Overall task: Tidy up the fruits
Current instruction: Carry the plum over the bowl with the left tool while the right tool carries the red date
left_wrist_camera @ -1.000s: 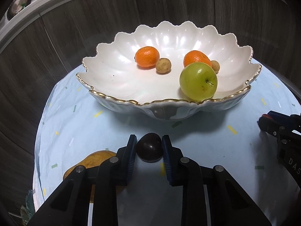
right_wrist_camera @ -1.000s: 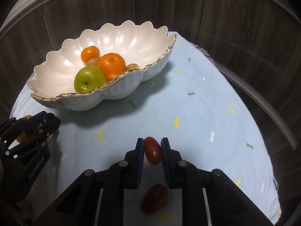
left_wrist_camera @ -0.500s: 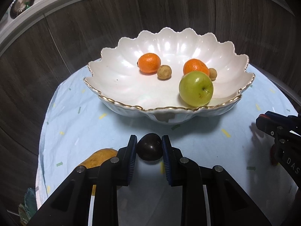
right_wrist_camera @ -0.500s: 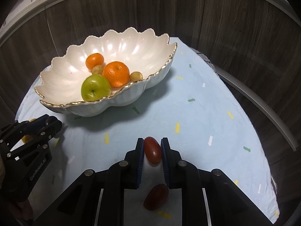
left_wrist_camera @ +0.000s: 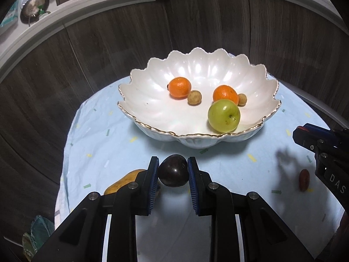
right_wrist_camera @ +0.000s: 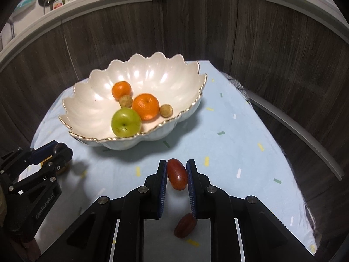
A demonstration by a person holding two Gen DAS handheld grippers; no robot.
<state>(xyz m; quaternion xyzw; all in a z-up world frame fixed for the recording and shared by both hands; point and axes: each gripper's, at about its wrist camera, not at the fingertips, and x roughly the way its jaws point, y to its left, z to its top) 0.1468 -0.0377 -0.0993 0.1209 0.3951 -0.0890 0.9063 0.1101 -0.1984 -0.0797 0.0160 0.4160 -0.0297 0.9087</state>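
Tablecloth (left_wrist_camera: 113, 144): yellow fruit (left_wrist_camera: 122, 183) clear from left wrist only.

both wrist cameras look down along their tongs from close above the bench (left_wrist_camera: 250, 163), sharing the bowl (left_wrist_camera: 152, 91).

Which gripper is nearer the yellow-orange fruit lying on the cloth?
Left. The left gripper, shut on a dark plum, hangs right beside the yellow-orange fruit. The right gripper, holding a red oval fruit, is across the table.

We read "GenRobot.AI" on the left hand-held gripper (right_wrist_camera: 59, 150) and the letters "DAS" on the right hand-held gripper (left_wrist_camera: 302, 134)
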